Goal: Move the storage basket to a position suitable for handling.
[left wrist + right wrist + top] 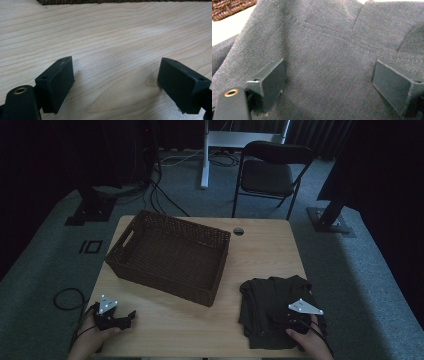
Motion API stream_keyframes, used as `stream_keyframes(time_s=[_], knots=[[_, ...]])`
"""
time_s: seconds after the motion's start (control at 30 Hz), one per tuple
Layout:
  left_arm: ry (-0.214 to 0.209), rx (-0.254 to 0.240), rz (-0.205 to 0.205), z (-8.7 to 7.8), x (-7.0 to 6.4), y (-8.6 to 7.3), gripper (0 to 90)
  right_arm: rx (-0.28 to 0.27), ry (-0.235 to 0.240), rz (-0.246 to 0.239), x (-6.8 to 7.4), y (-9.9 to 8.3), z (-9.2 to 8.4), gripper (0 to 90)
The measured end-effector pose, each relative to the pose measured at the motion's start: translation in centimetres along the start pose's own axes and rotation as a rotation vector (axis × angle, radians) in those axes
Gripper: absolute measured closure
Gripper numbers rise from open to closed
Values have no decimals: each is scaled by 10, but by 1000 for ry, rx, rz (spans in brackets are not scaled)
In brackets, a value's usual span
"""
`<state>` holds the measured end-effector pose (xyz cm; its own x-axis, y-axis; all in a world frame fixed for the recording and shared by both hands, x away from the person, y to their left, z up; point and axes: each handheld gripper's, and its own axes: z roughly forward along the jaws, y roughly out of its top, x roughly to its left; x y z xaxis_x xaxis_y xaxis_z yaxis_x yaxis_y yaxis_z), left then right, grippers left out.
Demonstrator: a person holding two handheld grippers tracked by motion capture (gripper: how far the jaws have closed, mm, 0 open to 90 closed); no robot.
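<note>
Right tool [328, 82], seen along its own two black jaws in the right gripper view: the jaws stand wide apart with nothing pinched between them, poised just above the folded dark grey garment [324, 45], whose stitched seam runs across the frame between and beyond the jaw tips. In the high view the same right tool [280, 321] sits over the near part of the garment [272, 295], which lies on the right half of the bench [260, 250], close to the near edge; whether the jaw tips already touch the cloth cannot be told. Left tool [116, 82], in the left gripper view: jaws likewise wide and empty, over bare wood, with the rim of the basket [100, 2] just at the top edge. In the high view the left tool [131, 316] rests near the front left corner, well apart from the garment, with the brown wicker basket [170, 255] lying between the two, up and to the left of the cloth. The relation that governs the coming move, as judged here: the garment lies directly beneath the right tool, so the right hand [310, 342] is by far the nearer; the basket lies up and to the left of the cloth, its long axis running slantwise across the bench, its near right corner closest to the garment
</note>
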<state>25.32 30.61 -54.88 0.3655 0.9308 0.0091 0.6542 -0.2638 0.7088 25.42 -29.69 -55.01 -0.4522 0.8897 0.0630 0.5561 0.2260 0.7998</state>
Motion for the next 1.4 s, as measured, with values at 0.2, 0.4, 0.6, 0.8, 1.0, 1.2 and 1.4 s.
stream_keyframes(time_s=[0.2, 0.4, 0.6, 0.8, 1.0, 1.2, 1.4], knots=[[-22, -1, 21, -1, 1, -1, 143, -1, 0, 1, 0, 0, 0, 114], [-59, 2, 18, -4, 5, -2, 145, -16, 14, 20, -1, 1, -1, 123], [-72, -19, 10, -8, 15, 5, 147, -35, 25, 50, -1, 8, -4, 133], [-72, -23, -3, -9, 26, 9, 147, -68, 4, 66, 6, 22, -7, 132], [-61, -37, -8, -12, 35, 17, 147, -97, 13, 41, 16, 41, -8, 129], [-59, -60, -3, -19, 41, 28, 149, -123, 25, 27, 27, 59, -8, 127], [-50, -76, 2, -25, 49, 38, 149, -137, 41, -8, 38, 72, -5, 119]])
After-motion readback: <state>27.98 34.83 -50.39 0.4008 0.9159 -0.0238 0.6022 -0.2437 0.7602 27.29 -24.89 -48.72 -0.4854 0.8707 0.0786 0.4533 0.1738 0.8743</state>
